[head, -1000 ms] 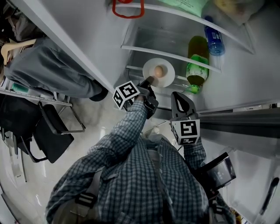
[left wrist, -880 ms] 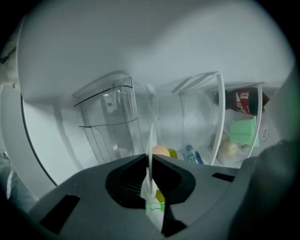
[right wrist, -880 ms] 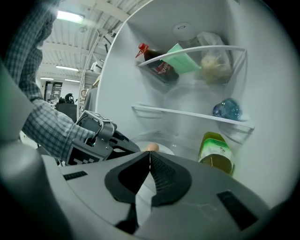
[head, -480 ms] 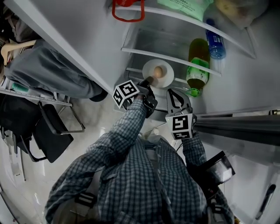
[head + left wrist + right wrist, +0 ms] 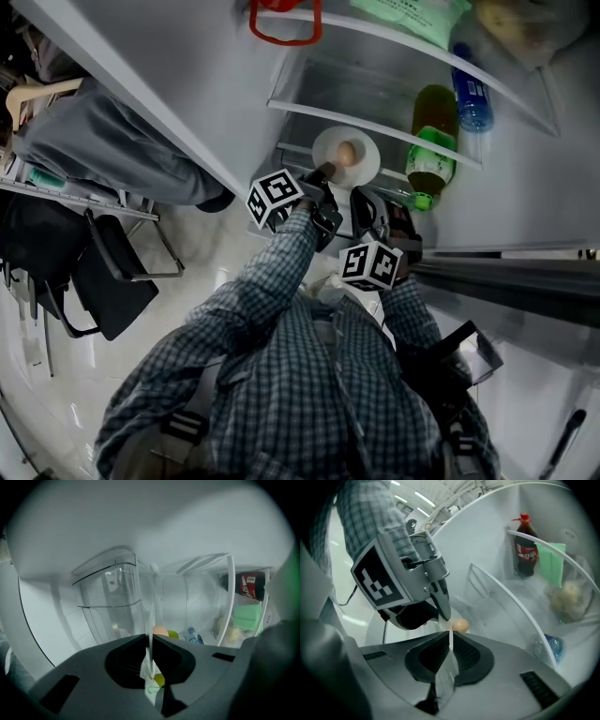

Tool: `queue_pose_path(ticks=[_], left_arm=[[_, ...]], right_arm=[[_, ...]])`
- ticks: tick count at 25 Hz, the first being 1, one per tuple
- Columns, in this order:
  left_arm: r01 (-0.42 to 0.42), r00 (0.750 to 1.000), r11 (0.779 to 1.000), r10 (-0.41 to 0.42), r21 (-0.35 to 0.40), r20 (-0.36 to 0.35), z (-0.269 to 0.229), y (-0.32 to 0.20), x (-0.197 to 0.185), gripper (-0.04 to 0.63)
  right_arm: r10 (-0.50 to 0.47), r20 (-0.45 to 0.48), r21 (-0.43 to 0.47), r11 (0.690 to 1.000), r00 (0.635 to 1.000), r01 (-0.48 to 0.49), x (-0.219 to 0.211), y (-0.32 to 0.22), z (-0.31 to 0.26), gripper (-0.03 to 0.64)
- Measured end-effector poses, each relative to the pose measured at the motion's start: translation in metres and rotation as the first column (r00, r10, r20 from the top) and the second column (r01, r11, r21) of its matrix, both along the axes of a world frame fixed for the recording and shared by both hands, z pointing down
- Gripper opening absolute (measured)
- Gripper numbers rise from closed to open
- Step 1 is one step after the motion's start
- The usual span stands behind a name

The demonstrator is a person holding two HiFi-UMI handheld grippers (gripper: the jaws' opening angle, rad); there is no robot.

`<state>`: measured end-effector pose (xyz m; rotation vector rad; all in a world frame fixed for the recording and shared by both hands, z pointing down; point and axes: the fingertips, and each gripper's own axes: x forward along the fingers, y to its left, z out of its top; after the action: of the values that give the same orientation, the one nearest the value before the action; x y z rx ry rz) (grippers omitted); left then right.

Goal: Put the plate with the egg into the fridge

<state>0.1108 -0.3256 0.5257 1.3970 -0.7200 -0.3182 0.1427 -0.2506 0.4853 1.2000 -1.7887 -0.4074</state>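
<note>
Head view, left tongs [image 5: 324, 174] and right tongs [image 5: 366, 194] are holding the plate [image 5: 328, 142] with the egg [image 5: 346, 152] at a fridge shelf [image 5: 361, 86], left gripper view, tongs clenching on the plate rim, right gripper view, tongs clenching on it too, egg lying just beyond.

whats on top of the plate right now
One egg sits on the plate, near its middle. Nothing else shows on it. The left gripper and the right gripper clamp its near rim, covering that edge.
</note>
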Motion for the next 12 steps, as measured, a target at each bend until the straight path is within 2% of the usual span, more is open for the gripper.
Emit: queue_pose_path(ticks=[3, 6, 12], left_arm=[[-0.002, 1.000, 1.000, 0.002, -0.002, 0.006, 0.000, 0.000, 0.000, 0.026], [0.001, 1.000, 1.000, -0.001, -0.003, 0.004, 0.000, 0.000, 0.000, 0.028], [0.005, 1.000, 1.000, -0.005, -0.005, 0.004, 0.000, 0.000, 0.000, 0.028]], right_arm=[[-0.035, -0.076, -0.008, 0.999, 0.997, 0.035, -0.004, -0.002, 0.009, 0.014], [-0.061, -0.090, -0.045, 0.997, 0.994, 0.057, -0.007, -0.003, 0.018, 0.067], [-0.120, -0.227, -0.048, 0.993, 0.966, 0.111, -0.008, -0.008, 0.027, 0.069]])
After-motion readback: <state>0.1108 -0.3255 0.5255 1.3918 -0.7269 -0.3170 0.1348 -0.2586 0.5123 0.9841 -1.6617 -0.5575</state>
